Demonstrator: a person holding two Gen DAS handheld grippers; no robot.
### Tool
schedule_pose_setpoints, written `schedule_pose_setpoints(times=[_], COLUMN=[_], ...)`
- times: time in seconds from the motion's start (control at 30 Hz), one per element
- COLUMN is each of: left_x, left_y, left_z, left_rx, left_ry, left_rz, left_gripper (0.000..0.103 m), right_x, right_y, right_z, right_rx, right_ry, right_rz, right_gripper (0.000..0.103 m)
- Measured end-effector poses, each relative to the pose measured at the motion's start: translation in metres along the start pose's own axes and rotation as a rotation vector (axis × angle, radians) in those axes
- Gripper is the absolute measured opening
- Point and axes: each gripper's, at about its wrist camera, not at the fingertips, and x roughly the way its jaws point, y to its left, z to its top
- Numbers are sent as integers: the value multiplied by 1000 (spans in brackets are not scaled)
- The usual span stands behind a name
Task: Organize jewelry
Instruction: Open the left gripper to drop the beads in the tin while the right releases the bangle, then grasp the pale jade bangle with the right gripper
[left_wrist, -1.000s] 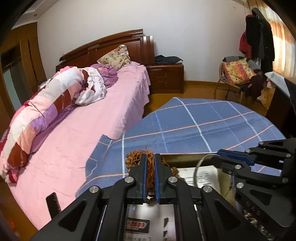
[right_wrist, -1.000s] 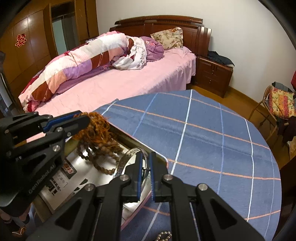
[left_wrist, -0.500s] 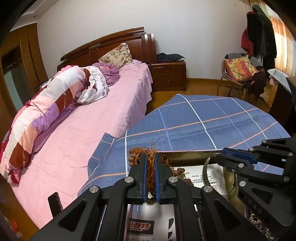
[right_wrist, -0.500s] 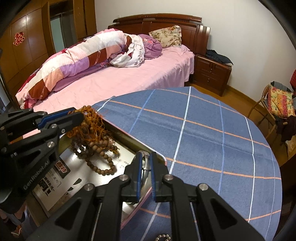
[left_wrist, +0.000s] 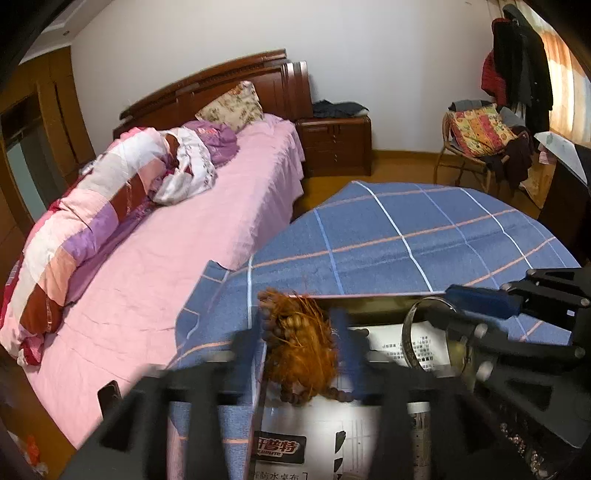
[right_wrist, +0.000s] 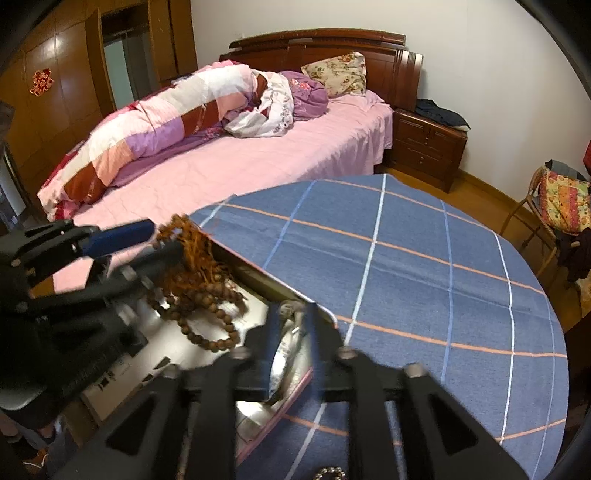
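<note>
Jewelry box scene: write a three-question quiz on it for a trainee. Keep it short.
1. True or false: the wooden bead strand lies on the pink bed.
2. The tablecloth is: A) red with dots, B) blue with a check of light lines, C) plain white.
3. Fill in: next to the beads in the box there is a silver ____.

Key
1. False. It is at the box, partly on the white printed sheet inside.
2. B
3. bangle
</note>
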Motion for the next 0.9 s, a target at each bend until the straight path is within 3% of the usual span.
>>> schedule_pose_setpoints(times=[0.07, 0.13, 0.23, 0.5, 0.9], left_x=[-7, -12, -21, -42, -91], left_y=[1, 4, 3, -15, -63], left_z=[0, 0, -1, -14, -55], left_rx=[-9, -25, -25, -45, -8], left_ry=[-27, -30, -47, -56, -86], left_rz=[30, -8, 0, -47, -125], left_gripper=[68, 68, 68, 69, 68], right_x=[-4, -10, -23, -64, -107], right_y=[-1, -3, -13, -51, -86], right_z=[0, -3, -8, -33, -114], right_rx=[2, 3, 8, 63, 173], right_ry=[-8, -12, -20, -31, -25], right_rz=[1, 8, -3, -48, -131], right_gripper=[41, 43, 51, 58, 60])
